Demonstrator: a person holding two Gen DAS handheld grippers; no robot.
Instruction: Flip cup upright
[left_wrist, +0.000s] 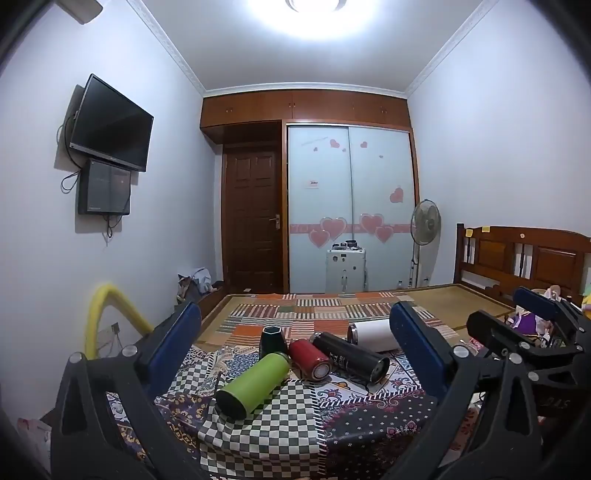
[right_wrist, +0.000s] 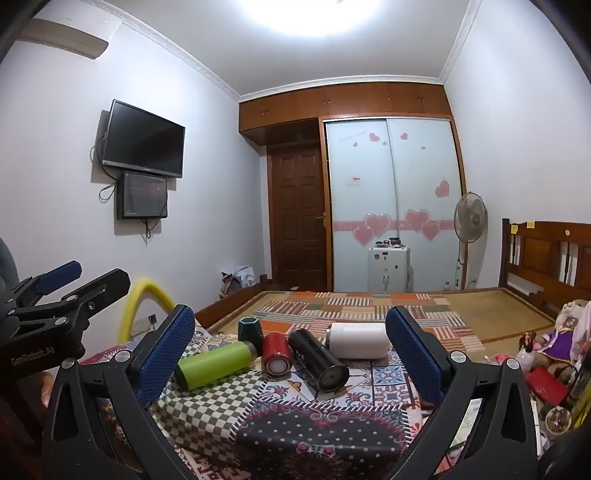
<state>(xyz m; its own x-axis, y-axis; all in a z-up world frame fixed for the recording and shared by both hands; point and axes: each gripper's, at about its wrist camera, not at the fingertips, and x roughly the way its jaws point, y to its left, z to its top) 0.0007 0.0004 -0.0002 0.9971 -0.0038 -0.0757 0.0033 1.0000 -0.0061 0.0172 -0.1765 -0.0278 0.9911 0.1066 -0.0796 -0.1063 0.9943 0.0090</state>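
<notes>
Both tongs (left_wrist: 295, 354) (right_wrist: 291, 354) spread wide, empty — green cup (left_wrist: 255, 384) (right_wrist: 214, 363) lies toppled just ahead, between them.

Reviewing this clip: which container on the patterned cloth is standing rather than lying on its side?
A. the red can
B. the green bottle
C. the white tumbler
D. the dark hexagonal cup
D. The dark hexagonal cup stands on end behind the row, while the green bottle, red can, black bottle and white tumbler all lie on their sides.
</notes>
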